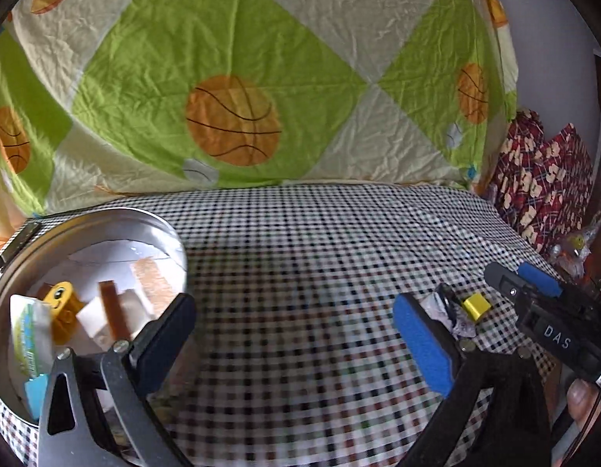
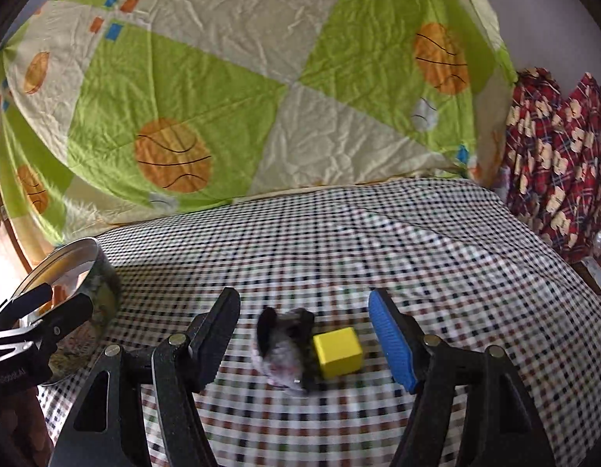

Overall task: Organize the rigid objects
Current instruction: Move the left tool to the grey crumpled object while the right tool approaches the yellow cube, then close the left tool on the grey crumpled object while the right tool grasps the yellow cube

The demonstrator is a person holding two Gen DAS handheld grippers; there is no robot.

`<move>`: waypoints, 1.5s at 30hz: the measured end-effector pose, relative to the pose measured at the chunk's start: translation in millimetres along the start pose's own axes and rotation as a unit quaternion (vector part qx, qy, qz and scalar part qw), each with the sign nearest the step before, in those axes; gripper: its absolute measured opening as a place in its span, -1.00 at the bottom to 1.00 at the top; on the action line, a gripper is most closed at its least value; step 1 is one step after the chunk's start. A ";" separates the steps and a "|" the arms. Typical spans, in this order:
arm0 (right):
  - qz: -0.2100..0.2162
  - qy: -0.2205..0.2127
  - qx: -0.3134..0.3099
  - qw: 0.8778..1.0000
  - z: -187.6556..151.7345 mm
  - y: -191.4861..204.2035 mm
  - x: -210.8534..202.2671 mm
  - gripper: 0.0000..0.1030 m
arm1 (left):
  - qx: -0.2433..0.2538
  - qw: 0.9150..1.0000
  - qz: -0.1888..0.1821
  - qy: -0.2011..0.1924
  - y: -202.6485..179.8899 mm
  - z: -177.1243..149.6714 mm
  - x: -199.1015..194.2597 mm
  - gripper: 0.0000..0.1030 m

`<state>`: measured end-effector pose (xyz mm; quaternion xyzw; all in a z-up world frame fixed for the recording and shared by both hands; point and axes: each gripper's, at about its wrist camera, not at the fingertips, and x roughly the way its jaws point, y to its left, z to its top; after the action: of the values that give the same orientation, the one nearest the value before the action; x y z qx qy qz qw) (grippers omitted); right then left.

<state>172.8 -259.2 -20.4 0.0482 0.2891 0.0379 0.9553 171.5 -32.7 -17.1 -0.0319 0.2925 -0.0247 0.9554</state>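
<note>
Two grippers, left (image 1: pixel 296 334) and right (image 2: pixel 304 334), fingers apart over checked tablecloth (image 2: pixel 339 233), basketball-print quilt (image 1: pixel 230 78) behind.

"DAS" on the right gripper (image 1: pixel 534 284) body.

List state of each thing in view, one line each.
left gripper: fingers wide open, empty
right gripper: fingers open, empty
metal tin: lidless, holds small items
yellow cube: on checked cloth, untouched
crumpled wrapper: on cloth, beside cube
</note>
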 end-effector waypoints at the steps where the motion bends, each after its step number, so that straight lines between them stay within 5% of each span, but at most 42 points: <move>1: -0.008 0.004 0.005 1.000 0.3 -6.9 2.3 0.37 | 0.002 1.000 -0.007 0.007 -8.6 0.6 5.8 0.99; 9: -0.028 0.018 0.041 0.999 -3.4 -39.4 11.5 0.37 | 0.044 0.998 -0.034 0.042 -78.6 2.8 42.0 0.99; 22: -0.032 0.015 0.098 0.995 -3.4 -65.6 15.2 0.43 | 0.080 0.992 -0.034 0.096 -111.4 -1.9 82.8 0.93; 26: -0.030 0.019 0.090 0.995 -3.3 -61.4 18.2 0.43 | 0.080 0.989 -0.063 0.105 -113.5 -1.9 87.5 0.64; 29: -0.026 0.031 0.090 0.995 -3.6 -60.9 23.2 0.43 | 0.087 0.983 -0.086 0.133 -115.9 -6.1 94.0 -0.08; 35: 0.006 0.041 0.083 0.996 -4.5 -56.7 28.0 0.43 | 0.085 0.984 -0.085 0.130 -101.3 -7.8 89.4 -0.15; 45: 0.032 0.083 -0.008 0.996 -7.5 -16.7 42.5 0.43 | 0.051 0.992 -0.031 0.112 -47.1 -7.2 80.2 -0.16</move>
<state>204.7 -270.9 -51.8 0.0467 0.3659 0.0742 0.9265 232.5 -85.2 -64.2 0.0113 0.3949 -0.0723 0.9158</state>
